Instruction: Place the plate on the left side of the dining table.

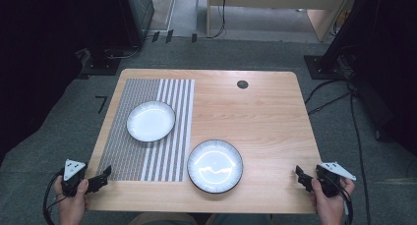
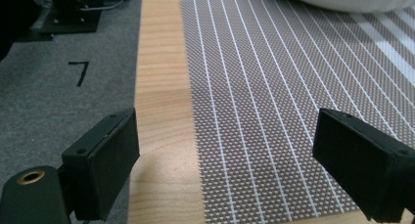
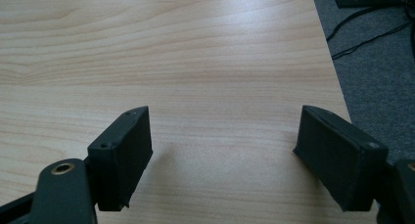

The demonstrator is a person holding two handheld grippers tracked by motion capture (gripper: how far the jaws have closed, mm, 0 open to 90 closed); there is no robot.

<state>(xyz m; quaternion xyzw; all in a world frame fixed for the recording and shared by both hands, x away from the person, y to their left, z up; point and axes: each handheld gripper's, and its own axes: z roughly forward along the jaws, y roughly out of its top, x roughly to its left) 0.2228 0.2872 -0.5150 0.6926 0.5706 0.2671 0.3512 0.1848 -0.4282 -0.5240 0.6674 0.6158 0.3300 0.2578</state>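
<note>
The left gripper (image 1: 101, 178) hovered at the near left corner of the wooden table (image 1: 260, 117), its jaws spread wide with nothing between them. Just ahead of it, and partly beneath its jaws, lay a woven placemat (image 1: 147, 136), finely dotted grey on the side nearer this gripper and broadly striped white farther toward the table's middle. In the left gripper view the mat (image 2: 274, 101) ran forward from between the jaws, with bare wood and then grey carpet (image 2: 54, 97) beyond the jaw on that view's left; a black mark shaped like a 7 (image 2: 78, 71) sat on the carpet.

A white plate (image 1: 151, 121) rested on the mat, ahead of the left gripper and well apart from it. A second plate with a dark rim (image 1: 215, 166) sat on bare wood between the two grippers, its edge overlapping the mat's striped border.

The right gripper (image 1: 304, 178) was held at the near right edge, jaws likewise wide apart and empty, over plain wood (image 3: 195, 62). Beyond its outer jaw lay carpet with black cables (image 3: 362, 31). A round dark grommet (image 1: 242, 84) sat near the table's far edge; stands, cables and pale furniture stood farther off.
</note>
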